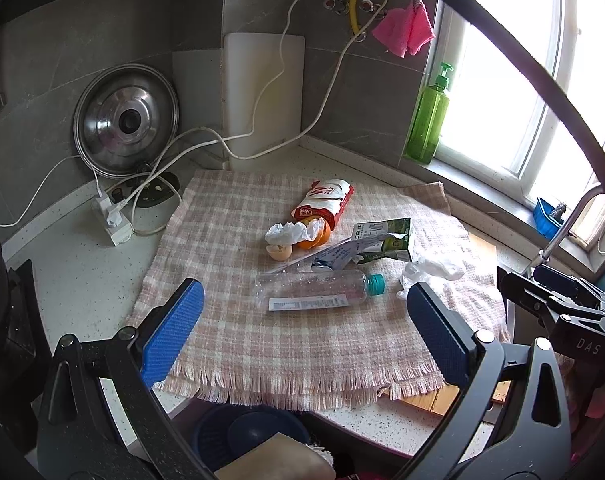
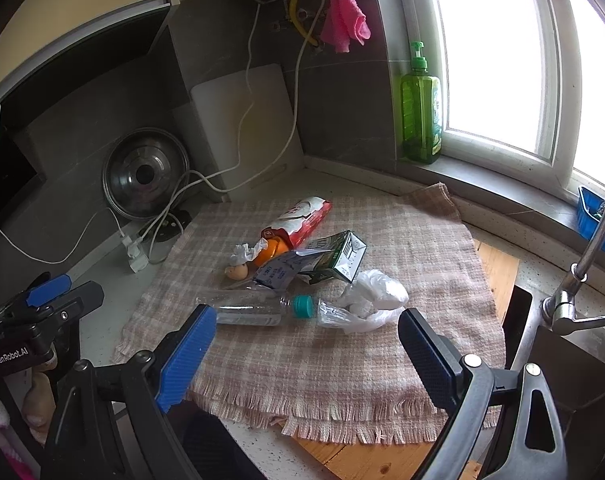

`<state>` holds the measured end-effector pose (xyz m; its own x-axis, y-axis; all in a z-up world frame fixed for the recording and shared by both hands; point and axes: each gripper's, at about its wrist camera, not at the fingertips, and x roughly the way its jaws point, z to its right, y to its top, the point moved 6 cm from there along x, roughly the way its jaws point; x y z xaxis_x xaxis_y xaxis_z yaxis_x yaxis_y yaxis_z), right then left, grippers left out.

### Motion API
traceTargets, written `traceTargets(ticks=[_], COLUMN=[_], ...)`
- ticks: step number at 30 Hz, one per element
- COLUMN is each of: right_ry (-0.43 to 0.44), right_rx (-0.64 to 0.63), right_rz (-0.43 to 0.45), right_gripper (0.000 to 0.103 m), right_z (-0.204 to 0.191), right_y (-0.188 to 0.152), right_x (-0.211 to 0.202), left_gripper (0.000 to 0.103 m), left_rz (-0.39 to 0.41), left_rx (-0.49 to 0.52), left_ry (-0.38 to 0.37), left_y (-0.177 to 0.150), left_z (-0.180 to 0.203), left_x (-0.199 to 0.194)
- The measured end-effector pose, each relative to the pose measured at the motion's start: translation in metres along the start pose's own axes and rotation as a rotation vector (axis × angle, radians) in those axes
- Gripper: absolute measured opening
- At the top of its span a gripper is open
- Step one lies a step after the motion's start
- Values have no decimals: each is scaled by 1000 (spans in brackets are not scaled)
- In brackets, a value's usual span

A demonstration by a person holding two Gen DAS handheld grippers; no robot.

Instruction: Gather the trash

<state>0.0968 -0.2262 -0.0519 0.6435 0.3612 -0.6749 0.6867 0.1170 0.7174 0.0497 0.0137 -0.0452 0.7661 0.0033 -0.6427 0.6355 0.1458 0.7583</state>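
Trash lies on a pink checked cloth (image 1: pixel 238 320) (image 2: pixel 382 360): a clear plastic bottle with a teal cap (image 1: pixel 318 289) (image 2: pixel 258 310), a green carton (image 1: pixel 390 238) (image 2: pixel 338 258), a red and white wrapper (image 1: pixel 324 200) (image 2: pixel 298 220), orange peel (image 1: pixel 314 236) (image 2: pixel 270 252), an eggshell (image 1: pixel 279 252) (image 2: pixel 237 272), crumpled tissue (image 1: pixel 288 232) and a white plastic bag (image 1: pixel 432 270) (image 2: pixel 368 298). My left gripper (image 1: pixel 304 300) hovers open over the cloth's near edge, short of the bottle. My right gripper (image 2: pixel 308 328) is open too, nothing between its fingers, just before the bottle cap and bag.
A pot lid (image 1: pixel 126 120) (image 2: pixel 146 174), a white cutting board (image 1: pixel 262 88) and a power strip with cables (image 1: pixel 112 216) stand at the back left. A green soap bottle (image 1: pixel 428 116) (image 2: pixel 420 108) is on the window sill. Faucet (image 2: pixel 582 264) and sink at right. A dark bin (image 1: pixel 250 436) sits below the counter edge.
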Motion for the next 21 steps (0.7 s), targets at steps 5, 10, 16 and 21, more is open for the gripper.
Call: traceTargets(ticks=[5, 10, 16, 21], right_ry=[5, 12, 26, 42], right_rx=[7, 8, 17, 20], right_rz=[-4, -7, -15, -14], right_gripper=[94, 94, 94, 94], right_z=[1, 2, 3, 2], right_y=[2, 3, 2, 3], right_x=[1, 2, 3, 0], left_gripper=[103, 103, 103, 103], left_rz=[-1, -2, -1, -2], left_rx=[-2, -3, -1, -3], left_ry=[4, 3, -1, -6], left_y=[0, 0, -1, -2], left_z=[2, 2, 4, 8], left_x=[0, 0, -1, -1])
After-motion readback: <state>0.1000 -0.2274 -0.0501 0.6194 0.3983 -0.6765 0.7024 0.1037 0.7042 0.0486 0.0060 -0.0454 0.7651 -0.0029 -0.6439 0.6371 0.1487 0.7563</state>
